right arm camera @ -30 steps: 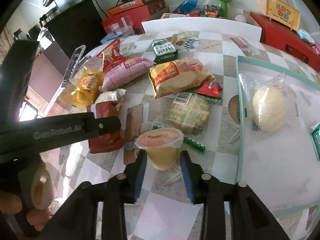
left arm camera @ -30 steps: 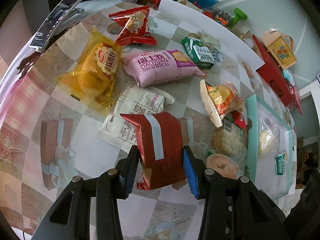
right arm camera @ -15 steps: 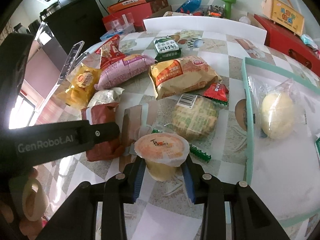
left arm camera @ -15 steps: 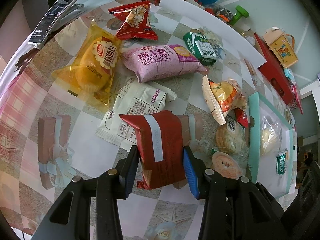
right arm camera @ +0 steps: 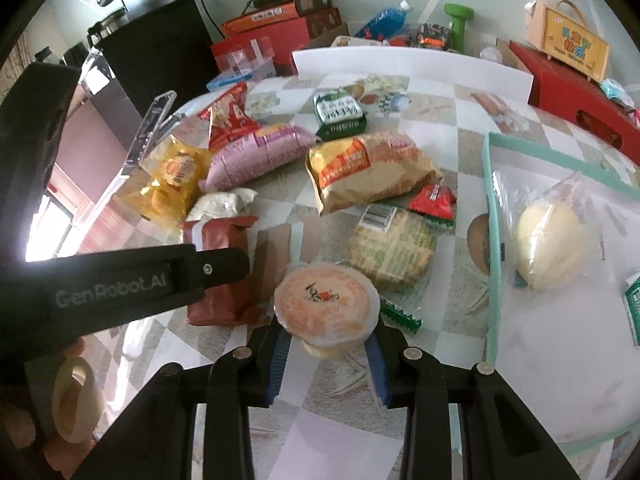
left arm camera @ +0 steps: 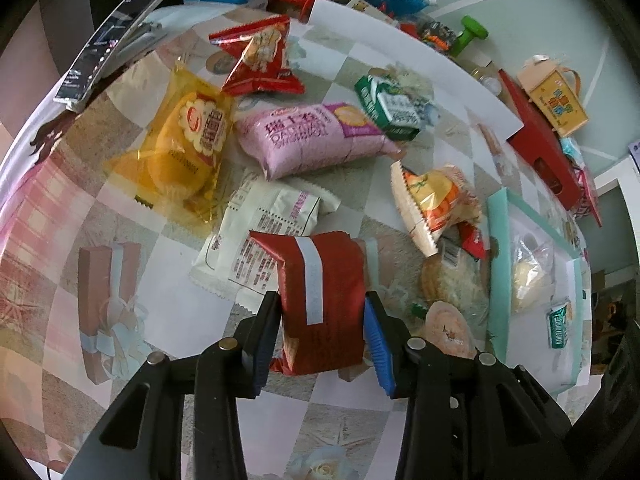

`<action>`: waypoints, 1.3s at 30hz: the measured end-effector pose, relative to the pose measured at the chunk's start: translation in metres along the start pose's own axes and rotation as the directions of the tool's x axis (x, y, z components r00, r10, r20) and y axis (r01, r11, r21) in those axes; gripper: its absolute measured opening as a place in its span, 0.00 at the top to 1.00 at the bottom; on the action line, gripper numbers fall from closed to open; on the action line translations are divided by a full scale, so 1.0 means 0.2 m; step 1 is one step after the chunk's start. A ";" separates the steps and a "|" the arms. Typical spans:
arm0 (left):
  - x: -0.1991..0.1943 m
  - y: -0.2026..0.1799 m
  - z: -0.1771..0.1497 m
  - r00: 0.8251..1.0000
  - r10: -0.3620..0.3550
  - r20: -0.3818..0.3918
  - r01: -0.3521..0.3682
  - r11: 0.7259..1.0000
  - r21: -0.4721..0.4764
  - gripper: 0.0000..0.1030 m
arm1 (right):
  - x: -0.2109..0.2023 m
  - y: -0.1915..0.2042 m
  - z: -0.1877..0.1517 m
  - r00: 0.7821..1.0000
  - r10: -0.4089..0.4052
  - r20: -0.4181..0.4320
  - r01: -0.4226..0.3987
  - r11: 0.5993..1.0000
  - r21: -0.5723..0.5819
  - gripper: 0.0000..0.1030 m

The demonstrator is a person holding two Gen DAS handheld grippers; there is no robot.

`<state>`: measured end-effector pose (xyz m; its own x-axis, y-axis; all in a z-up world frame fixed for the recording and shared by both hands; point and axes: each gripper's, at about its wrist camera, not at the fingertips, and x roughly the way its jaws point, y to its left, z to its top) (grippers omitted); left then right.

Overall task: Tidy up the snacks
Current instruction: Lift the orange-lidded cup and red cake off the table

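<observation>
My left gripper [left arm camera: 322, 316] is shut on a dark red snack packet [left arm camera: 320, 300] with a pale stripe and holds it above the table; the packet also shows in the right wrist view [right arm camera: 222, 276]. My right gripper [right arm camera: 326, 340] is shut on an orange jelly cup [right arm camera: 326, 300], lifted off the table; the cup also shows in the left wrist view [left arm camera: 448, 326]. A teal-rimmed white tray [right arm camera: 490, 216] lies to the right and holds a bagged yellow bun [right arm camera: 548, 252] and a small green carton [right arm camera: 634, 300].
Loose snacks lie on the table: a yellow cake bag [left arm camera: 188, 148], pink Swiss roll pack [left arm camera: 316, 140], red chip bag [left arm camera: 260, 60], green carton [left arm camera: 390, 108], orange bread bag [right arm camera: 368, 168], round cracker pack [right arm camera: 392, 252], white packet [left arm camera: 264, 232]. A phone [left arm camera: 108, 40] rests at the far left edge.
Both grippers have risen with their loads. The jelly cup has come up off the table and nearer the right camera. The red packet stays gripped.
</observation>
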<state>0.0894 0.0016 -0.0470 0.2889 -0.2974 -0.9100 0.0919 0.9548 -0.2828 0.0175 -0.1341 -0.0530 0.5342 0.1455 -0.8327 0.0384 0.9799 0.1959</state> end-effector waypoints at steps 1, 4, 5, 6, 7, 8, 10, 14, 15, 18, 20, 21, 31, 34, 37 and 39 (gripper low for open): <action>-0.01 0.00 0.00 1.000 -0.003 0.007 0.003 1.000 0.002 0.61 | -0.01 0.00 0.00 1.000 0.004 0.004 -0.004 1.000 -0.001 0.64; -0.04 -0.01 0.00 0.999 -0.011 0.032 0.011 1.000 0.005 0.63 | -0.05 0.00 0.01 1.000 0.008 0.030 -0.008 1.000 0.000 0.64; -0.06 -0.01 0.00 0.999 -0.014 0.042 0.014 1.000 0.006 0.68 | -0.07 0.00 0.01 0.999 0.015 0.044 -0.015 1.000 0.005 0.64; -0.08 -0.01 0.01 0.998 -0.020 0.056 0.019 1.000 0.010 0.71 | -0.09 0.00 0.02 0.998 0.020 0.057 -0.020 1.000 0.009 0.64; -0.09 -0.01 0.01 0.997 -0.024 0.067 0.023 1.000 0.012 0.74 | -0.11 0.00 0.02 0.997 0.022 0.069 -0.023 1.000 0.010 0.64; -0.11 0.00 0.01 0.997 -0.027 0.074 0.026 1.000 0.014 0.74 | -0.13 0.01 0.02 0.996 0.023 0.081 -0.024 1.000 0.009 0.64; -0.11 0.00 0.01 0.996 -0.025 0.080 0.024 1.000 0.019 0.74 | -0.15 0.00 0.02 0.995 0.023 0.098 -0.024 1.000 0.009 0.64; -0.05 0.00 0.01 0.999 -0.016 0.043 0.016 1.000 0.013 0.74 | -0.15 -0.02 0.03 0.996 0.015 0.091 -0.017 1.000 0.025 0.64; -0.04 0.00 0.00 0.999 -0.014 0.033 0.013 1.000 0.010 0.72 | -0.14 -0.02 0.03 0.996 0.013 0.085 -0.015 0.999 0.030 0.64; 0.01 -0.02 0.01 1.000 0.017 0.011 -0.017 1.000 0.020 0.38 | -0.13 -0.04 0.02 0.997 0.004 0.072 -0.007 0.999 0.038 0.64; 0.02 -0.04 0.01 1.000 0.019 0.017 -0.020 0.999 0.042 0.38 | -0.13 -0.05 0.02 0.998 0.001 0.070 -0.004 0.999 0.042 0.64; 0.02 -0.06 0.01 1.000 0.017 0.025 -0.019 0.998 0.059 0.38 | -0.13 -0.05 0.02 0.998 -0.001 0.070 -0.002 0.999 0.044 0.64; 0.10 -0.14 0.00 0.995 0.096 0.006 -0.096 0.984 0.147 0.40 | -0.12 -0.09 0.01 0.999 -0.023 0.045 0.020 0.997 0.071 0.64; 0.12 -0.13 0.01 0.994 0.110 0.000 -0.109 0.985 0.133 0.47 | -0.12 -0.10 0.01 0.999 -0.024 0.046 0.020 0.997 0.073 0.64; 0.12 -0.09 0.01 0.995 0.103 -0.004 -0.102 0.989 0.106 0.49 | -0.13 -0.11 0.01 0.998 -0.024 0.051 0.020 0.996 0.084 0.64; 0.12 -0.07 0.01 0.994 0.105 -0.002 -0.105 0.991 0.089 0.49 | -0.13 -0.13 0.01 0.998 -0.025 0.050 0.021 0.995 0.094 0.64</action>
<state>0.0966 -0.0196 -0.0642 0.2951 -0.1951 -0.9353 0.1454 0.9767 -0.1579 0.0049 -0.1629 -0.0353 0.5749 0.1136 -0.8103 0.1289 0.9654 0.2267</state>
